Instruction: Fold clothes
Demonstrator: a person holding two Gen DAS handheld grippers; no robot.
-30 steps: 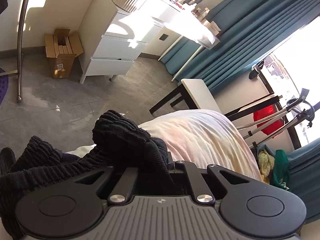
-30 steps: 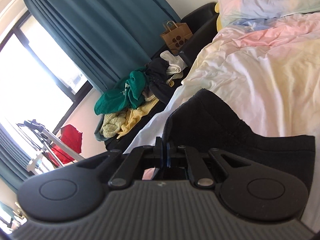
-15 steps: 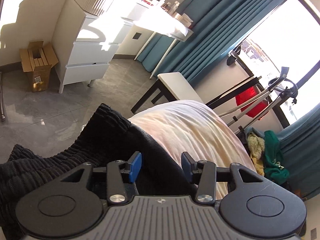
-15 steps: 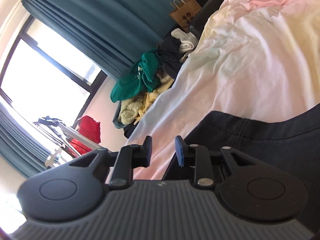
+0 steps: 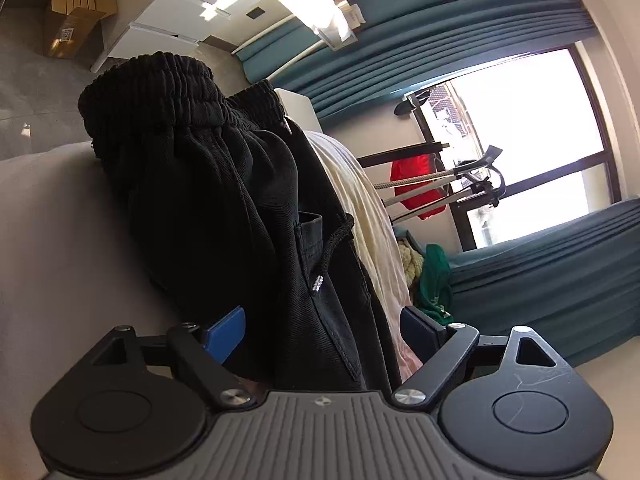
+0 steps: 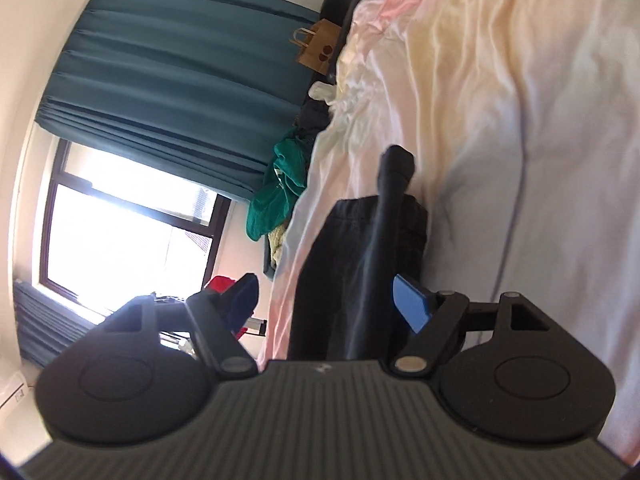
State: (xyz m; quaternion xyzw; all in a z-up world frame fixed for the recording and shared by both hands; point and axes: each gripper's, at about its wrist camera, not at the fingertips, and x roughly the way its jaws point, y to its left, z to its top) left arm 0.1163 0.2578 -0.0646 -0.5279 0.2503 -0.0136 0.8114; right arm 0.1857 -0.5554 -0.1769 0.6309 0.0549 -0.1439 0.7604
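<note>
Black drawstring trousers [image 5: 240, 200] lie on the pastel bedsheet [image 5: 360, 208], elastic waistband at the far end, a white-tipped cord on top. My left gripper [image 5: 324, 328] has its jaws opening, blue pads wide apart on either side of the cloth and not pressing it. In the right wrist view the black cloth [image 6: 360, 264] lies bunched on the sheet [image 6: 500, 100] with a fold sticking up. My right gripper [image 6: 332, 296] is also opening, and the cloth sits loose between its pads.
Teal curtains [image 5: 460, 32] frame a bright window [image 5: 520, 140]. A white drawer unit [image 5: 168, 28] and a cardboard box [image 5: 76, 8] stand on the grey floor. A heap of green and yellow clothes [image 6: 280, 192] and a paper bag [image 6: 316, 48] sit beside the bed.
Both grippers went from shut on the black trousers to wide apart and let the cloth go. Both hands sank toward the bed and the views rolled; the trousers now lie on the sheet.
</note>
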